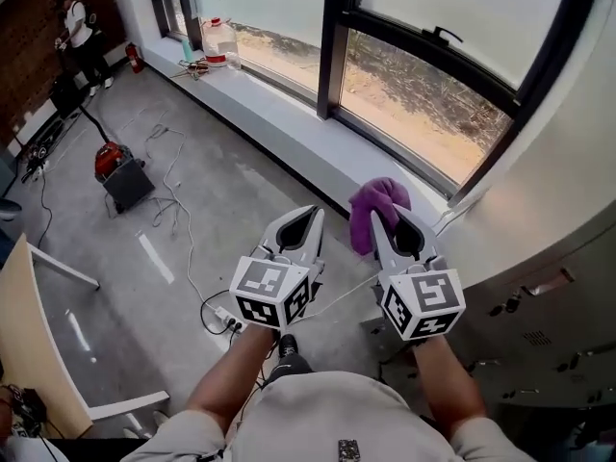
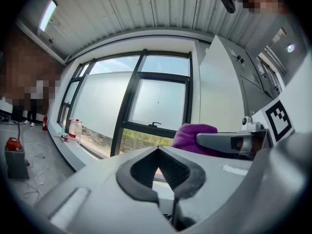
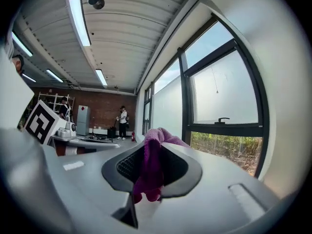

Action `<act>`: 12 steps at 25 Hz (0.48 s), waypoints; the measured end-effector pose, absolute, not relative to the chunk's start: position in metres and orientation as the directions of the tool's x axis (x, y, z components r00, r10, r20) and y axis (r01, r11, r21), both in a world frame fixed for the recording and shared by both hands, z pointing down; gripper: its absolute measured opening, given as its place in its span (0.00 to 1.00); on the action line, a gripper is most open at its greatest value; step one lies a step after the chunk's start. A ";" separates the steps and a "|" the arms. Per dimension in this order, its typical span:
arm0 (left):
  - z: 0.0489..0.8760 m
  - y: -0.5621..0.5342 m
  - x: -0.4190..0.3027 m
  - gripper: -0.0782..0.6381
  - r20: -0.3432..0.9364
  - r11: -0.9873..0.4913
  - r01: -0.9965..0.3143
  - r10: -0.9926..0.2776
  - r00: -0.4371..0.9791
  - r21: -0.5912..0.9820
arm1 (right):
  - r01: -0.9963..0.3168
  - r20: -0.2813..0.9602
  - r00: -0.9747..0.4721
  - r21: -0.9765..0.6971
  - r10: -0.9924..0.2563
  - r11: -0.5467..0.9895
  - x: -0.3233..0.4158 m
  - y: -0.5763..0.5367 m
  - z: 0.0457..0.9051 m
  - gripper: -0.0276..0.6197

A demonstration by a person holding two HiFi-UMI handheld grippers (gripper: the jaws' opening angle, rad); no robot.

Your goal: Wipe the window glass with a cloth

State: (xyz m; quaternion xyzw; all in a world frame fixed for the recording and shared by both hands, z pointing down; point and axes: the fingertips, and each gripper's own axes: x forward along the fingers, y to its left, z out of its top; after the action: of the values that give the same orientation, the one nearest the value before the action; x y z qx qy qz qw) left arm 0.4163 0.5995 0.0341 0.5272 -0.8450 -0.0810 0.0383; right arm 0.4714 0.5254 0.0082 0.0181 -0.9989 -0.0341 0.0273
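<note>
Right tool [image 1: 382,218] clamps a purple cloth [image 1: 375,203] near, not touching, the window glass [image 1: 423,104]; left tool [image 1: 310,216] is closed and empty, so wiping seems unstarted.

Between your right gripper [image 1: 381,218], jaws clamped on the bunched purple cloth [image 1: 377,198], and the clear lower window pane [image 1: 414,104], you have open air above the pale grey window sill [image 1: 318,147]. The thick dark metal window frame [image 1: 337,37] stands upright just left of that pane, and a small black handle [image 1: 441,35] juts from the crossbar above it. The grey metal cabinet [image 1: 563,287] crowds your right side. Your left gripper [image 1: 313,211], jaws together on nothing, has free space to its left. The white floor cables [image 1: 173,195] and the red-topped machine [image 1: 120,171] lie well apart, low down.
</note>
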 end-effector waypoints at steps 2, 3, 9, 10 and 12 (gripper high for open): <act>0.030 0.598 0.394 0.11 -0.023 0.395 -0.902 -0.914 -0.405 0.176 | -0.067 0.062 -0.995 0.090 -0.073 0.994 0.451 0.528 0.004 0.21; 0.029 0.596 0.383 0.11 -0.024 0.378 -0.909 -0.921 -0.388 0.174 | -0.083 0.065 -0.994 0.094 -0.089 0.992 0.441 0.528 0.003 0.21; 0.039 0.571 0.323 0.11 0.007 0.309 -0.932 -0.950 -0.313 0.189 | -0.172 0.107 -0.978 0.070 -0.179 0.983 0.392 0.502 0.014 0.21; 0.042 0.563 0.316 0.11 0.015 0.303 -0.933 -0.952 -0.306 0.194 | -0.183 0.114 -0.975 0.062 -0.189 0.981 0.386 0.494 0.017 0.21; 0.047 0.545 0.303 0.11 0.028 0.297 -0.934 -0.954 -0.297 0.199 | -0.196 0.115 -0.973 0.046 -0.200 0.979 0.374 0.476 0.021 0.21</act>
State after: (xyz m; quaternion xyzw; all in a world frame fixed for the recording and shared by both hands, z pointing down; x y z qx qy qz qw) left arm 0.3034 0.5450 0.0468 0.5885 -0.8021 -0.0724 0.0707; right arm 0.3741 0.4755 0.0207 0.0998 -0.9931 -0.0172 0.0598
